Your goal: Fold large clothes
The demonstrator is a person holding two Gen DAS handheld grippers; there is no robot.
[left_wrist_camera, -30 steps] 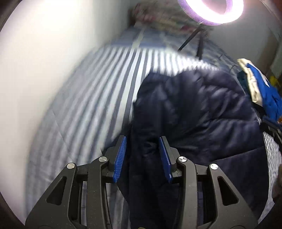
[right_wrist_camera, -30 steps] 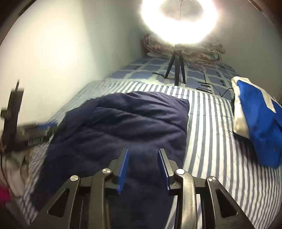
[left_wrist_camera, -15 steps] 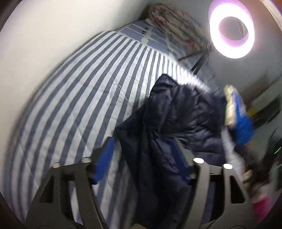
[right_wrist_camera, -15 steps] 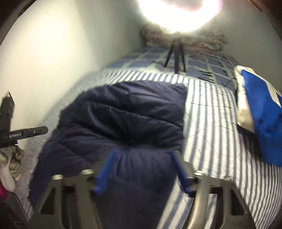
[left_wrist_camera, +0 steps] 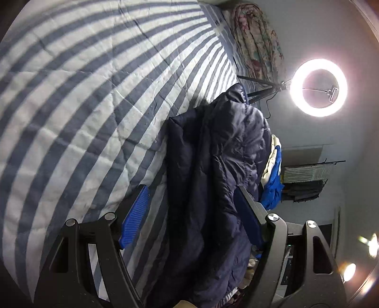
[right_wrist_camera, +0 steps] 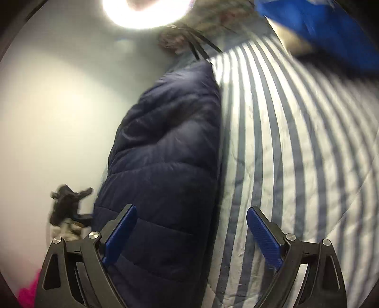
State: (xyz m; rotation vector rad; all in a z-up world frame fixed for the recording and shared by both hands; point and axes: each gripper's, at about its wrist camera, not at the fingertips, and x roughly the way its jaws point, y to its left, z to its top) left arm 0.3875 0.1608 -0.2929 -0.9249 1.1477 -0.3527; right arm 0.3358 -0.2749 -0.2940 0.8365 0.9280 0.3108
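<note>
A dark navy puffer jacket [left_wrist_camera: 213,177] lies folded on a blue-and-white striped bedspread [left_wrist_camera: 83,106]. My left gripper [left_wrist_camera: 189,213] is open, its blue pads spread wide at the jacket's near left edge, holding nothing. In the right wrist view the jacket [right_wrist_camera: 165,154] lies left of centre on the bedspread [right_wrist_camera: 284,142]. My right gripper [right_wrist_camera: 191,234] is open and empty, its jaws wide over the jacket's near right edge. Both views are tilted.
A lit ring light [left_wrist_camera: 318,87] on a tripod stands on the bed's far end; it glares at the top of the right wrist view [right_wrist_camera: 144,11]. A blue and cream garment [left_wrist_camera: 272,180] lies beside the jacket. A floral quilt [left_wrist_camera: 258,40] lies at the headboard. A white wall [right_wrist_camera: 59,106] borders the bed.
Both grippers have opened wide from a narrower gap and let go of the jacket. Both cameras have rolled and dropped closer to the bed.
</note>
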